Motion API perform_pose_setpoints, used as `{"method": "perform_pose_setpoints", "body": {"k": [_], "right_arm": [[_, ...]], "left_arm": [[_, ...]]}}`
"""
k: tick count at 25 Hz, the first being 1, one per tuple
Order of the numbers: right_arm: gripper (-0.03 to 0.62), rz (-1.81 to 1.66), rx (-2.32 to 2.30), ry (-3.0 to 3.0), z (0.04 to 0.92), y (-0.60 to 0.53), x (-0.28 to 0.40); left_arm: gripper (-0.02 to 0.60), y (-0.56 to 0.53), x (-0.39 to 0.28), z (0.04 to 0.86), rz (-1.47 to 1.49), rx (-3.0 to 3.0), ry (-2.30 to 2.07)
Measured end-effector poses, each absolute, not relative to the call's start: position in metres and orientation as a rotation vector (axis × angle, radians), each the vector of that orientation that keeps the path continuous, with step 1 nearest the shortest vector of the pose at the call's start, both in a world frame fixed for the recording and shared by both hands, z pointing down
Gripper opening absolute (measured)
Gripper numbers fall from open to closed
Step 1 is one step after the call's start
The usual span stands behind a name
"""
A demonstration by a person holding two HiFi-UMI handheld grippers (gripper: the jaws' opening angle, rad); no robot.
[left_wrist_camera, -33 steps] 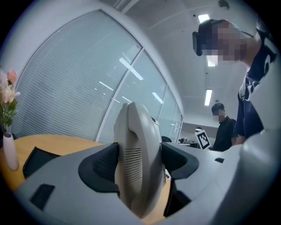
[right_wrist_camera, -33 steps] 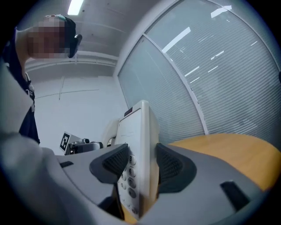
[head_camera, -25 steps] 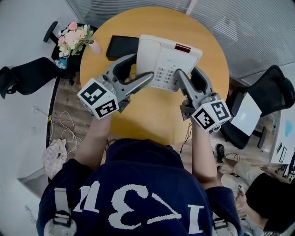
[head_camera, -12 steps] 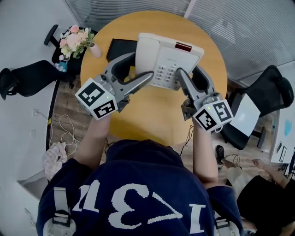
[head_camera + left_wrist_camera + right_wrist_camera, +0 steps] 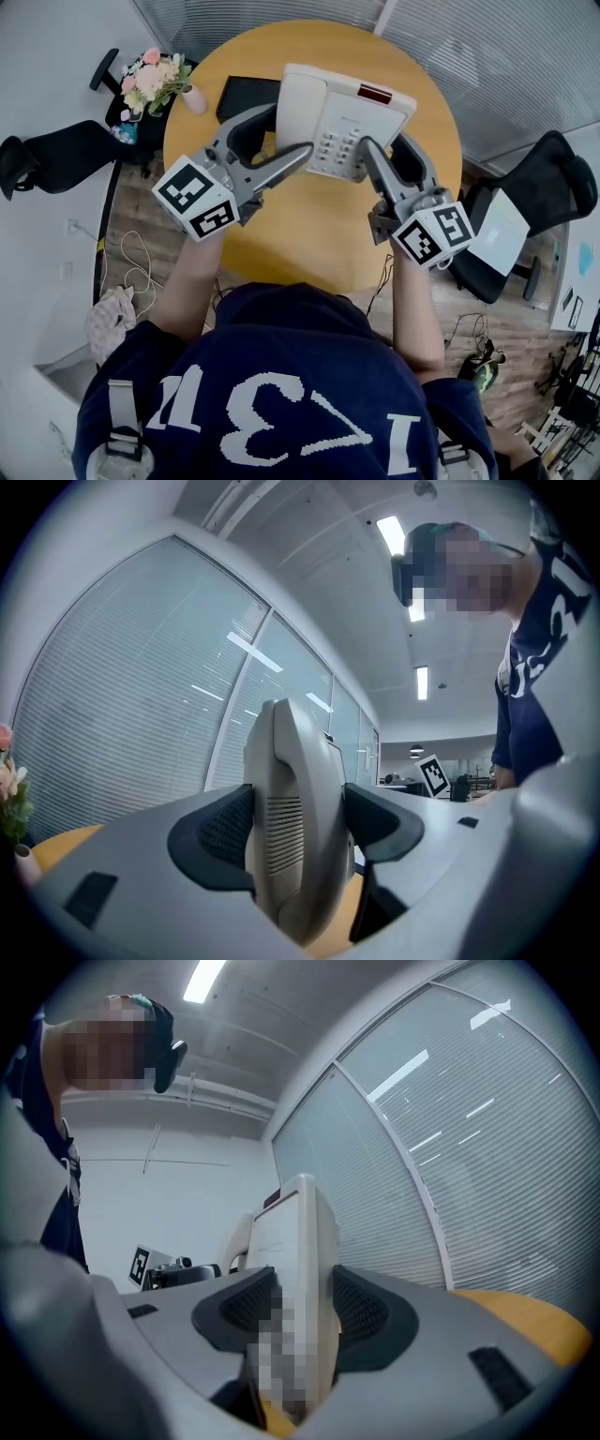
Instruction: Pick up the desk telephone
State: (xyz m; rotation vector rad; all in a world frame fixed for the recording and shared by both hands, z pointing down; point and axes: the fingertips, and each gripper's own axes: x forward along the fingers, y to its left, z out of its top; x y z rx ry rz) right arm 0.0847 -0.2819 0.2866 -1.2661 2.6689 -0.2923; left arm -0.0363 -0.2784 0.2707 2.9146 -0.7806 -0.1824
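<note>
We open at the pads: the left gripper (image 5: 298, 829) has its two black, ribbed pads (image 5: 223, 832) pressed against both faces of the telephone (image 5: 295, 780), clamping the smooth, rounded cream plastic of its handset side. Across from it, the right gripper (image 5: 302, 1314) squeezes the thin, flat right-hand edge between its own pair of dark textured pads. So that's two grippers, both closed on the one telephone, one at each side.

From above we see a wedge-shaped white body with a grid of pale keys (image 5: 337, 150) and one small red strip (image 5: 373, 94) near its far edge. It sits over the far side of the table (image 5: 309, 234), which is round with a matt, warm wood top. We can't tell whether it is clear of that top.

The grippers are smooth grey plastic, and each carries a white cube with black square markers: one on the left (image 5: 199, 199), one on the right (image 5: 433, 232).

Near the table's far left edge lies one flat black rectangle (image 5: 246, 94). At the left edge stands one small pink vase (image 5: 194, 97) holding one bunch of pink and white flowers (image 5: 150, 77).
</note>
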Motion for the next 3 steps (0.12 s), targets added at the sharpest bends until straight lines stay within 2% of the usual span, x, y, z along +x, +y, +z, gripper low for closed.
{"method": "perform_pose_setpoints", "body": {"k": [3], "right_arm": [[0.209, -0.302, -1.267, 2.67, 0.2872, -0.2774, 0.0823]], "left_arm": [[0.313, -0.2739, -0.0387, 0.2711, -0.18, 2.915, -0.779]]}}
